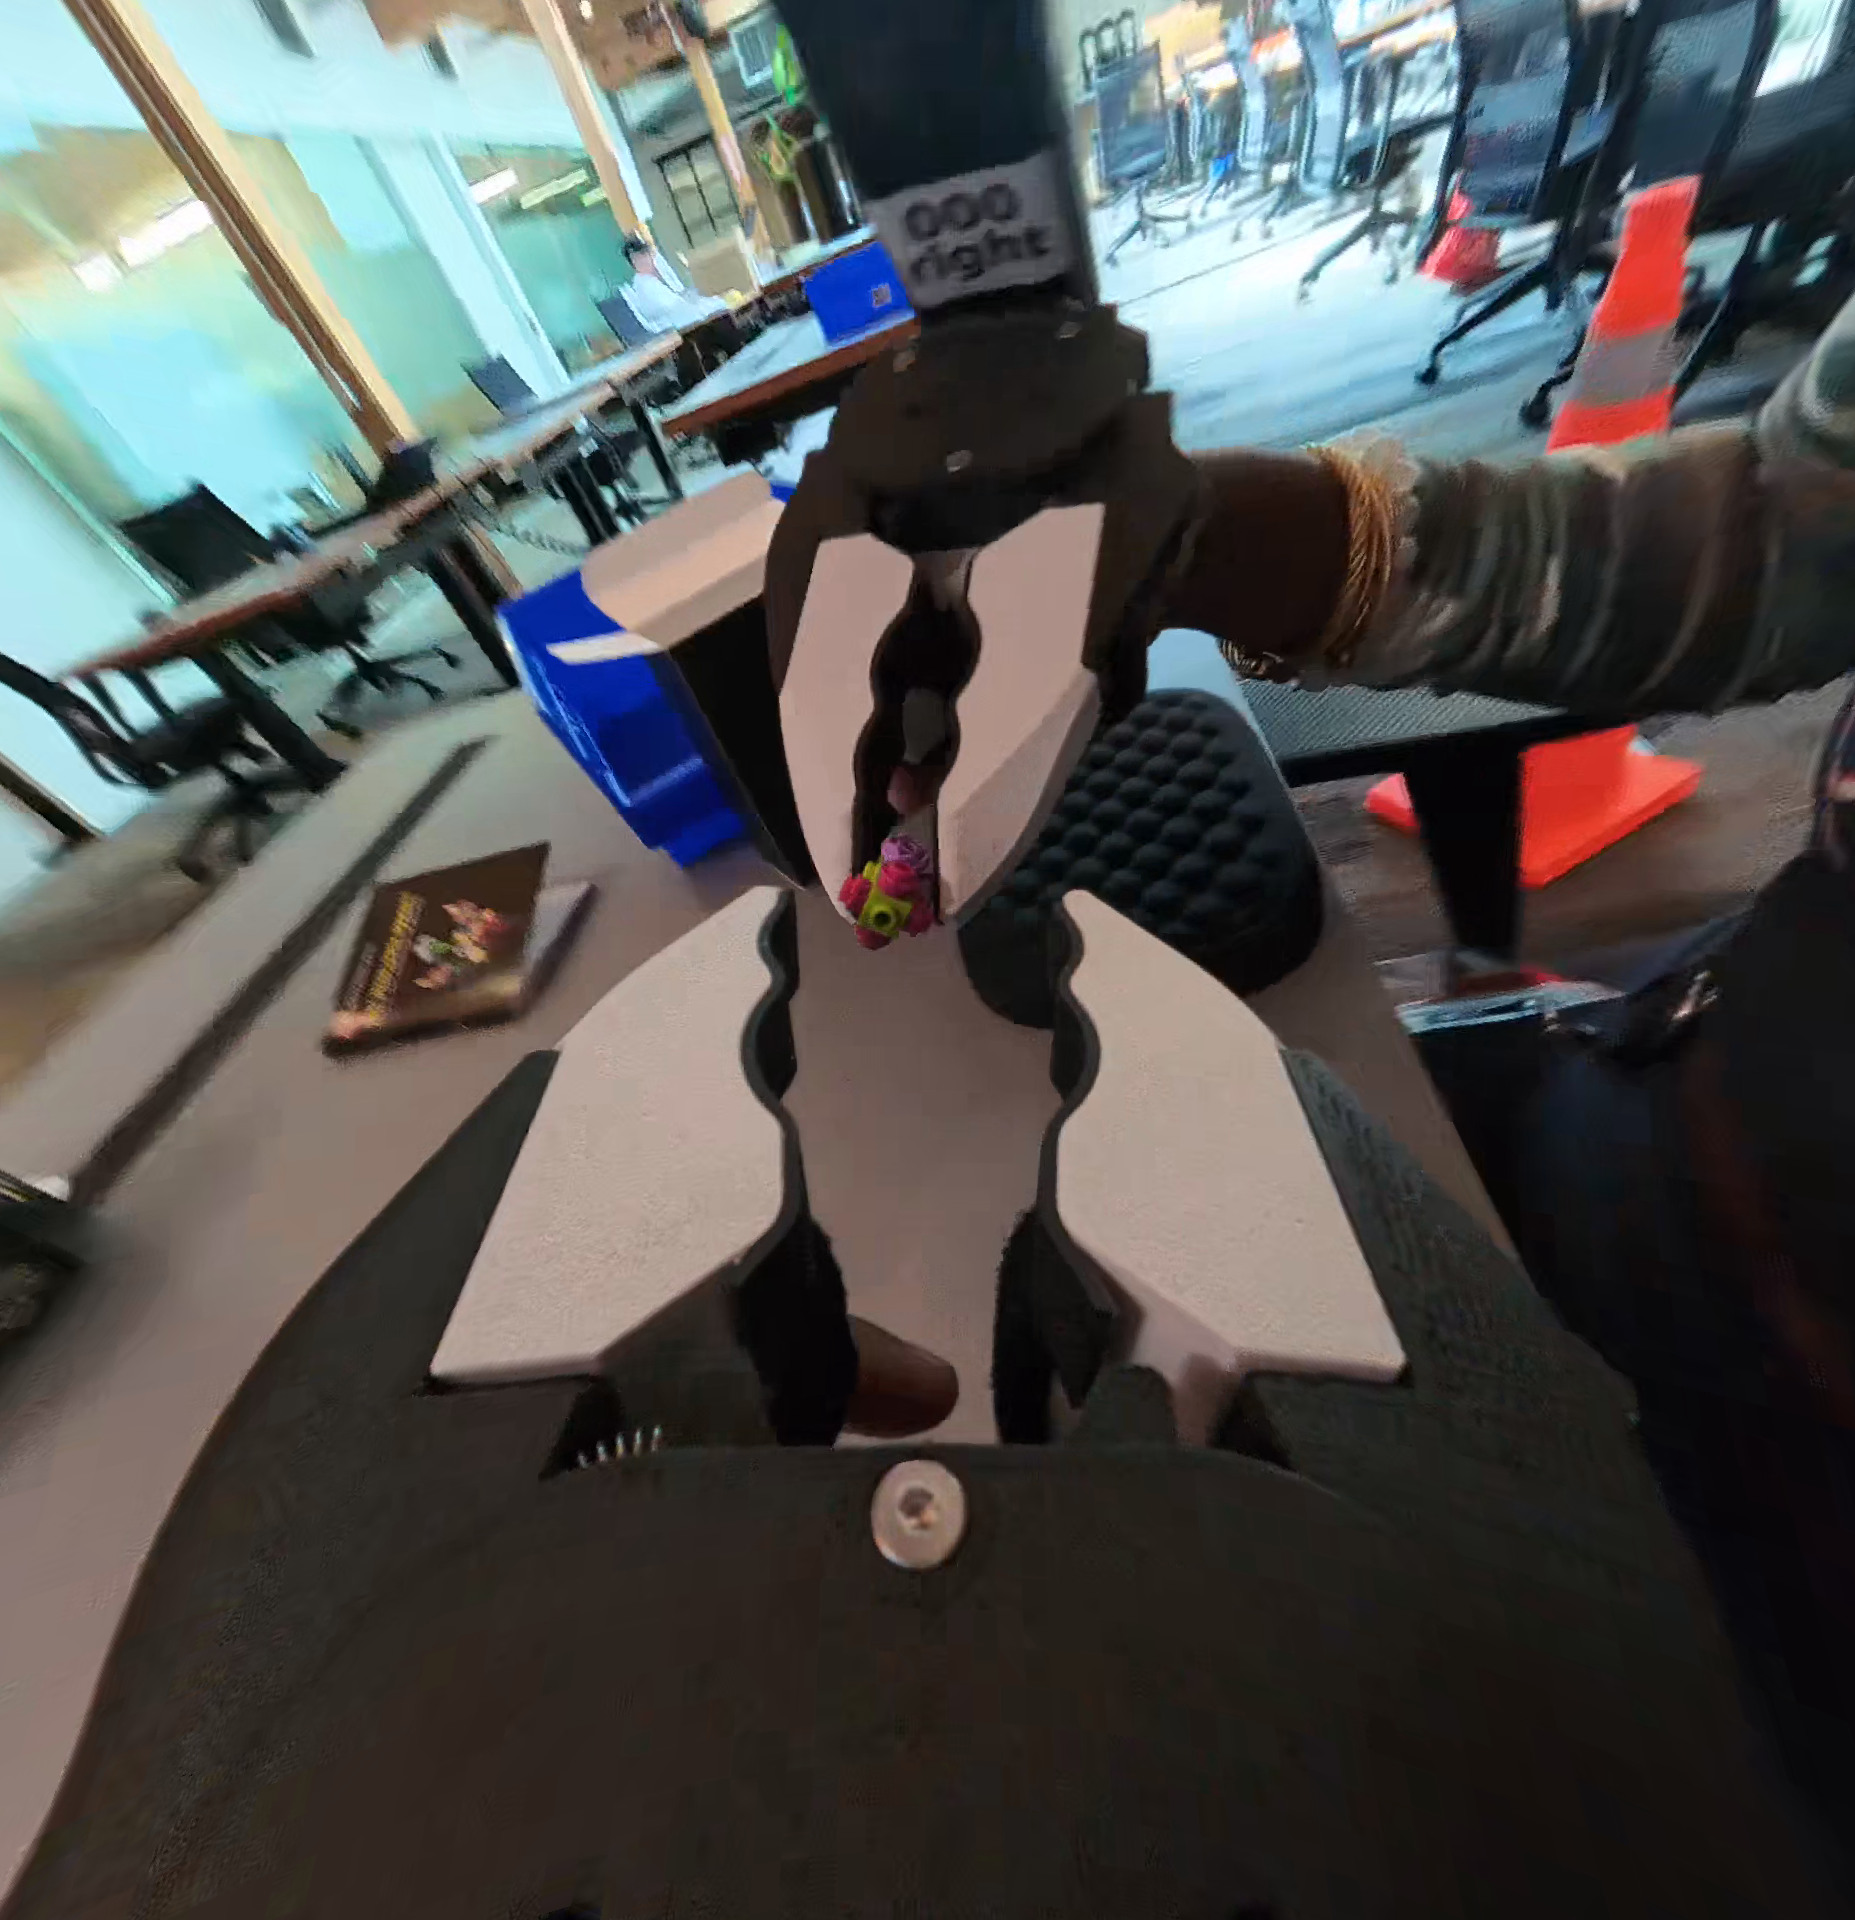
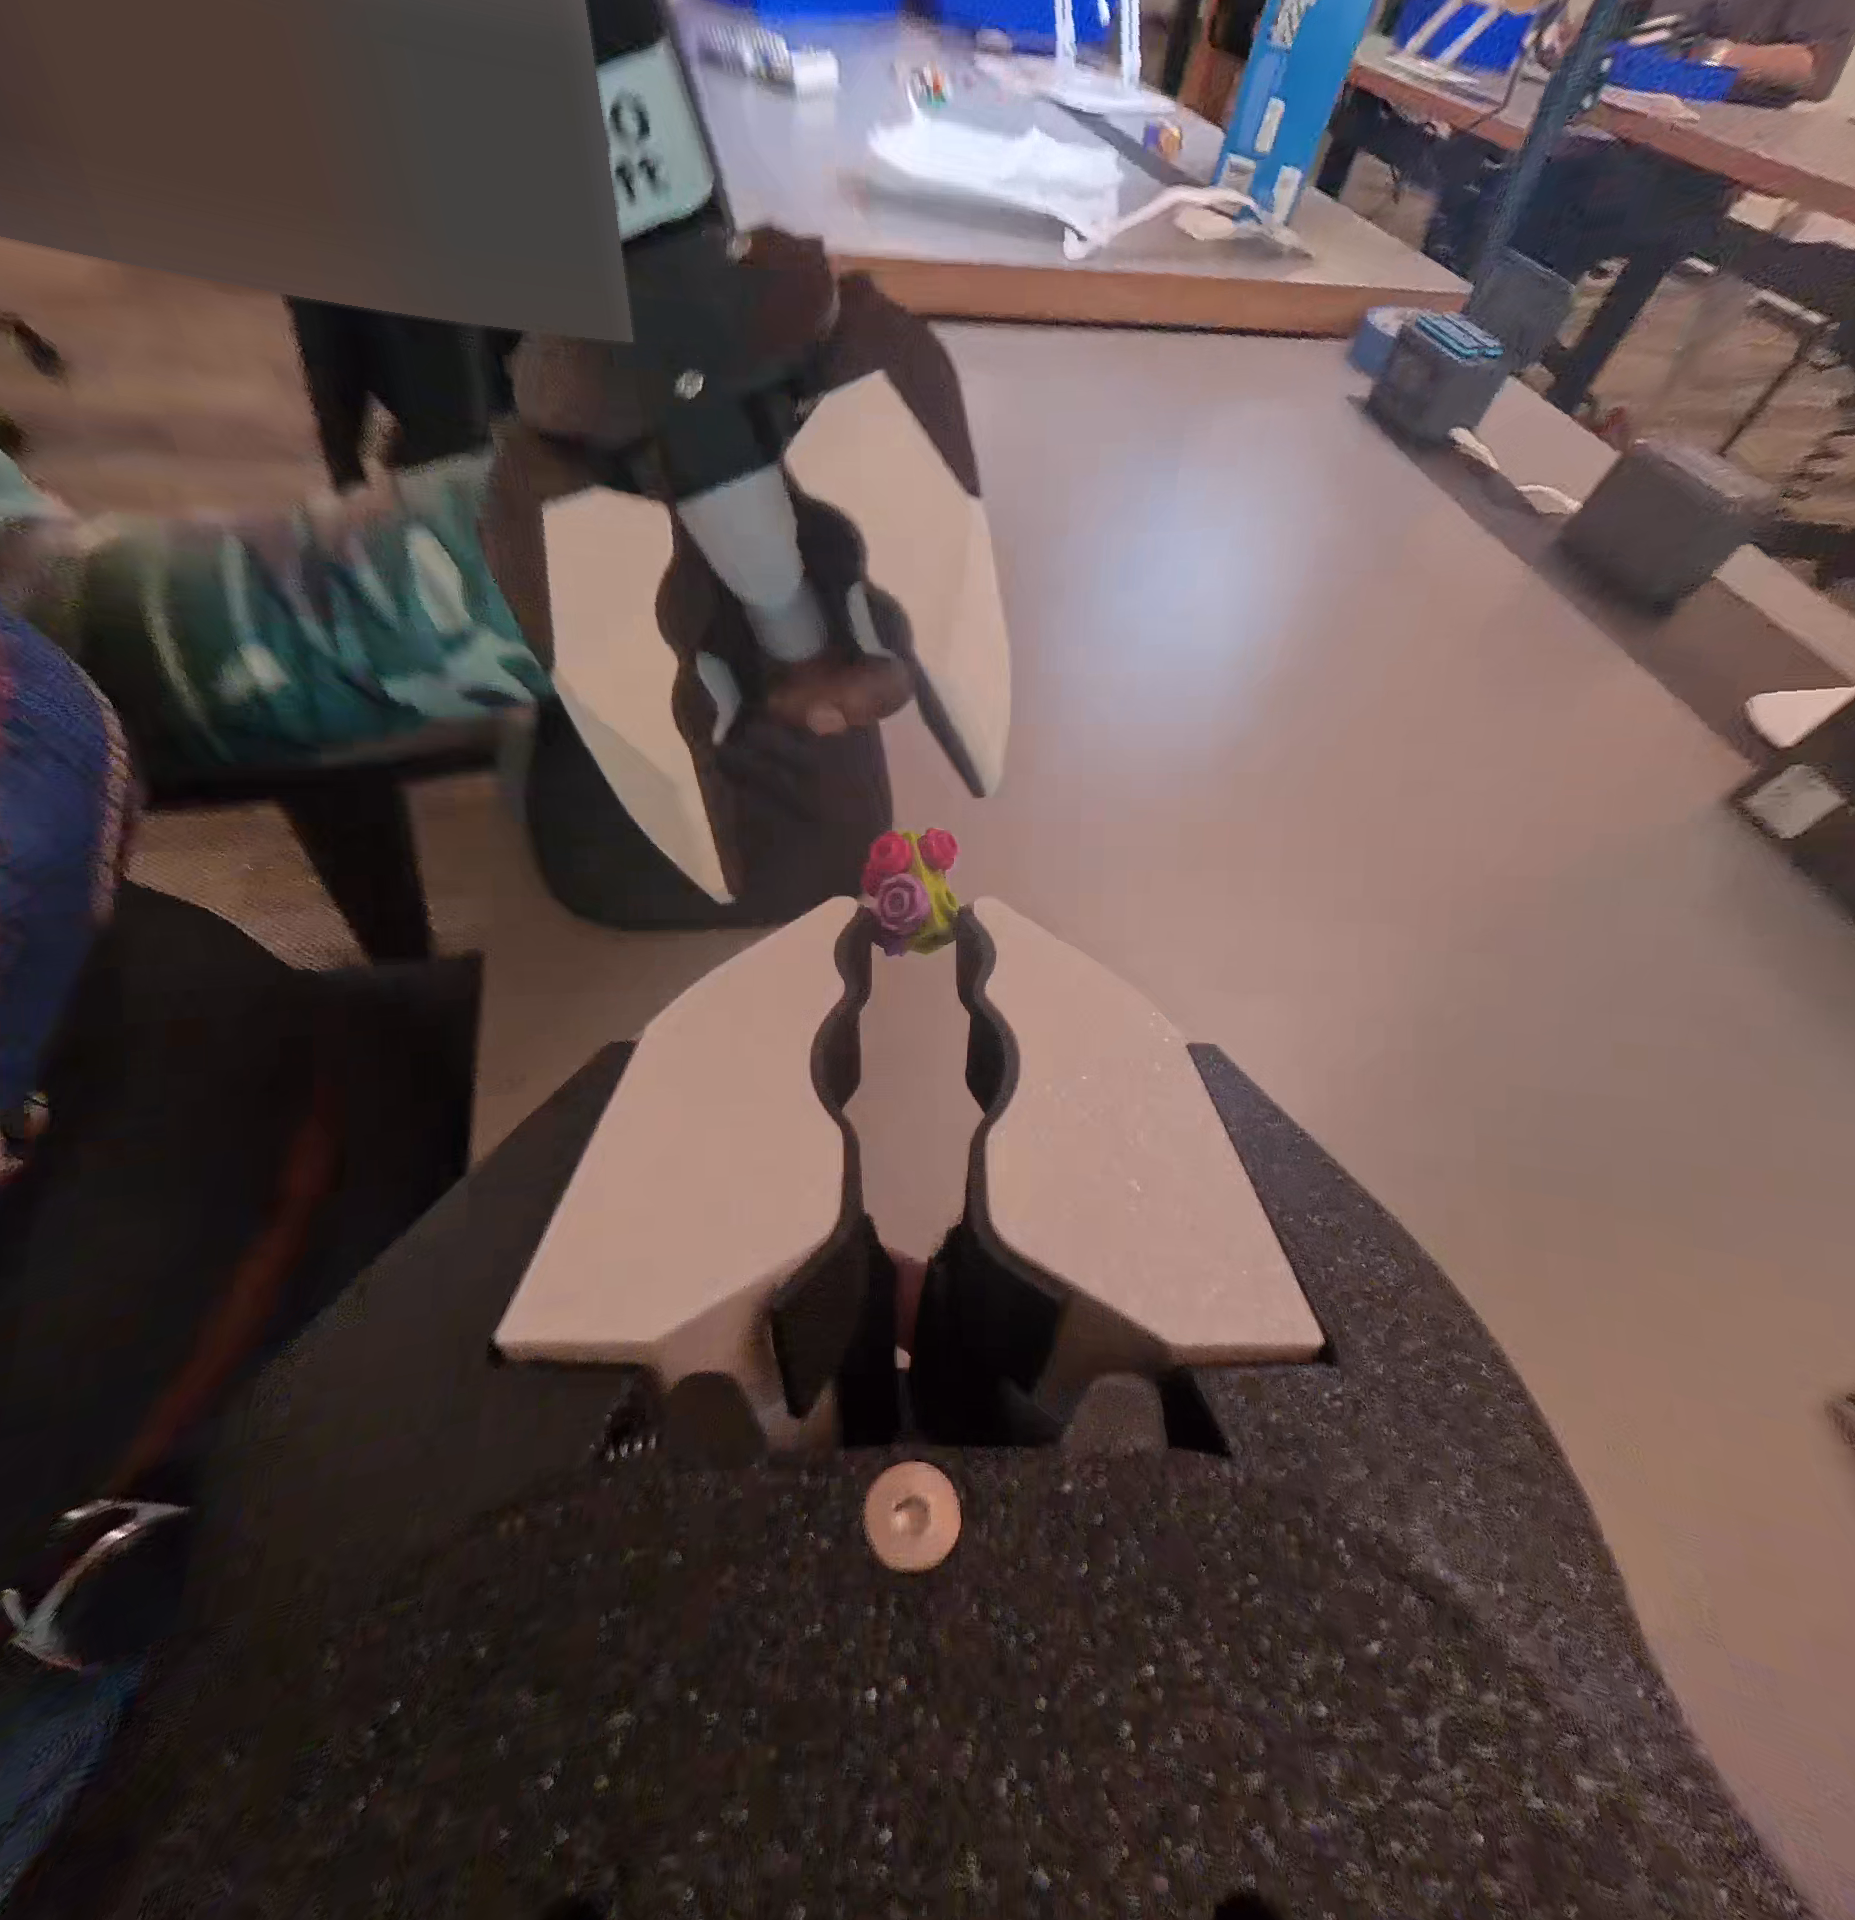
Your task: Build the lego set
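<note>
My right gripper (image 2: 910,916) is shut on a small lego piece (image 2: 910,891): a lime-green brick with red and purple flower studs, held at the fingertips above the grey table (image 2: 1266,727). The same piece shows in the left wrist view (image 1: 887,896), pinched by the right gripper (image 1: 892,904) coming from above. My left gripper (image 1: 928,914) is open and empty, its fingertips on either side just below the piece. In the right wrist view the left gripper (image 2: 861,842) faces mine, jaws apart, just beyond the piece.
An instruction booklet (image 1: 445,945) lies on the table at the left. A blue bin (image 1: 632,717) and a black dimpled cushion (image 1: 1172,831) stand behind. An orange cone (image 1: 1609,520) is at the right. White paper and boxes (image 2: 1006,166) lie on a far table. Less than 4 cm separates the two grippers' tips.
</note>
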A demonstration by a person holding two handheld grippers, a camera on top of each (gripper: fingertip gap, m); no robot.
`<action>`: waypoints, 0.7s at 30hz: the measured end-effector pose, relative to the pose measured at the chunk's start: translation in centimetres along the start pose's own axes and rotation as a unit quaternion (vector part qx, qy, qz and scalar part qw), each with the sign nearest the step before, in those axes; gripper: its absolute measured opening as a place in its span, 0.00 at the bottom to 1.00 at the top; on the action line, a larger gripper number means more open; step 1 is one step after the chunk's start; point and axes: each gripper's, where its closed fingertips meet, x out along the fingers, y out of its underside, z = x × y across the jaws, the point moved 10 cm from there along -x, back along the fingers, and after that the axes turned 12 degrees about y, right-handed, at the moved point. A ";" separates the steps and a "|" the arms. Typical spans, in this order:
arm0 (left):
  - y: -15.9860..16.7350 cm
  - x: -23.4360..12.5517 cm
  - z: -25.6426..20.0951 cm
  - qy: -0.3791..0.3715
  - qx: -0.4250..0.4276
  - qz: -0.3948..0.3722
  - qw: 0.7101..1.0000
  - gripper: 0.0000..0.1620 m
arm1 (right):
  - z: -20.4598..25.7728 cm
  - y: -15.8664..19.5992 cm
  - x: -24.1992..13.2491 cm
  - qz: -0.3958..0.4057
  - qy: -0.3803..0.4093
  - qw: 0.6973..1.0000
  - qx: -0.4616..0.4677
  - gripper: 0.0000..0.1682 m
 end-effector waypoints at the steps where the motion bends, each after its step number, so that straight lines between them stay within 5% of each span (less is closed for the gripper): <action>1: -0.1 0.1 -0.1 -0.002 0.010 -0.003 1.000 0.26 | -0.1 0.1 0.0 -0.012 -0.010 1.000 0.014 0.09; 5: 0.0 -0.1 -0.1 0.006 0.015 -0.028 0.999 0.17 | 0.0 0.1 -0.1 -0.033 -0.040 0.998 0.039 0.09; 21: 0.0 0.0 -0.4 0.028 0.028 -0.007 0.999 0.14 | 0.5 0.1 0.2 -0.016 -0.100 0.993 0.052 0.09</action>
